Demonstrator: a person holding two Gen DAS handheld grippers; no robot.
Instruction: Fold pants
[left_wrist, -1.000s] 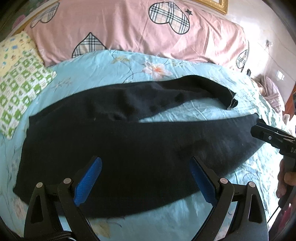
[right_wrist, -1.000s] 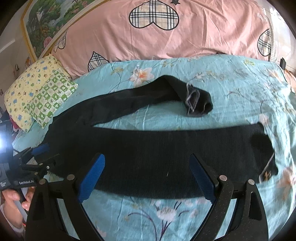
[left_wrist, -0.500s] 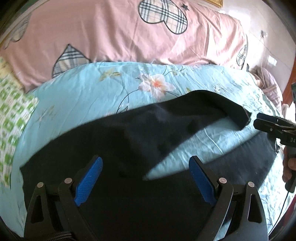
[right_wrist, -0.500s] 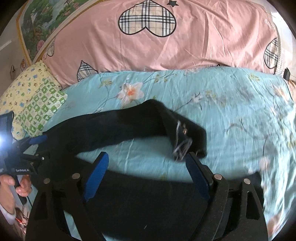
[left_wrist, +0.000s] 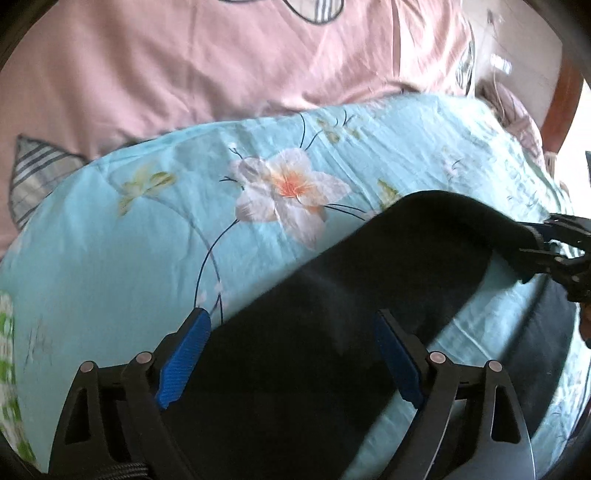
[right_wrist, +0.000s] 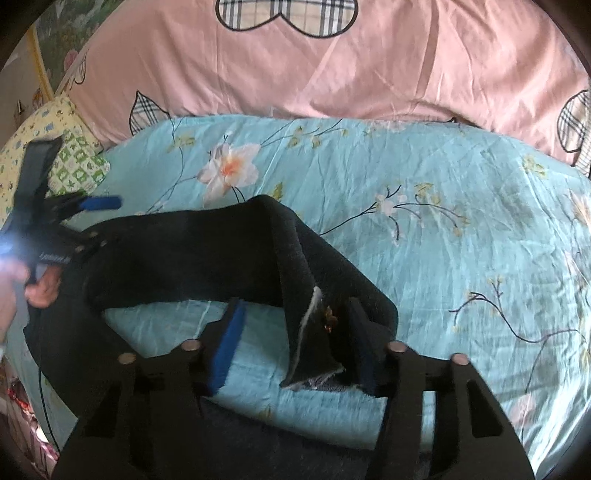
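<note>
Left wrist view. I see the black pants (left_wrist: 314, 332) spread on the blue floral bedsheet (left_wrist: 147, 229), with the upper trouser leg running away from my left gripper (left_wrist: 291, 358) toward the right. I judge the garment lies flat so that one leg can be brought over the other. The left gripper's blue pads (left_wrist: 184, 354) stand wide apart. Cloth fills the gap between them, but neither pad visibly presses it, so I read this gripper as spread over the pants near the crotch, holding nothing. At the far end of that leg, the right gripper (left_wrist: 550, 240) meets the cuff; from this side I cannot tell whether it has clamped. The pink quilt (left_wrist: 258, 55) lies beyond the sheet, well clear of the pants.

Right wrist view. The cuff (right_wrist: 317, 343) of the upper leg stands raised and folded between the fingers of the right gripper (right_wrist: 295, 343). The gap is partly closed: the right finger appears to touch the cloth, while the blue left pad (right_wrist: 227, 347) shows bare sheet beside it. I judge the grasp is not yet made. The leg runs from the cuff leftward to the left gripper (right_wrist: 92, 210), whose jaws are parted above the waist end. A patterned pillow (right_wrist: 74, 162) lies beyond that end.
</note>
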